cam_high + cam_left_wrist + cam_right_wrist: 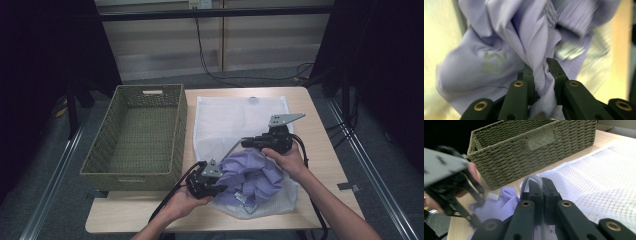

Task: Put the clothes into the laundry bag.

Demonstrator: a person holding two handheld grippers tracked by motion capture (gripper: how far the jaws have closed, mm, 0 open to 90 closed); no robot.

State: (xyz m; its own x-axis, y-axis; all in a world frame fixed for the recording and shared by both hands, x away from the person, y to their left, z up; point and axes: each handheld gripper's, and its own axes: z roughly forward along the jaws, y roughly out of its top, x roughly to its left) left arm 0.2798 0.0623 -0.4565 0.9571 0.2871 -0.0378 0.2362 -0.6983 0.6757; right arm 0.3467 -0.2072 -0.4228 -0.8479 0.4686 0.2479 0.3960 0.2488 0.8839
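A crumpled lavender garment (252, 175) lies partly inside a white mesh laundry bag (235, 117) spread on the table. My left gripper (215, 189) sits at the garment's near left side, shut on a fold of the lavender cloth (486, 62), which is pinched between its jaws (540, 68). My right gripper (246, 143) is just beyond the garment, shut on the bag's rim. In the right gripper view its jaws (541, 182) clamp a thin looped edge of the mesh bag (604, 175).
An olive woven basket (132, 176) with nothing in it stands at the table's left, close to my left hand; it also fills the top of the right gripper view (524, 152). Bare wooden tabletop (325, 150) lies right of the bag. Cables trail on the floor behind.
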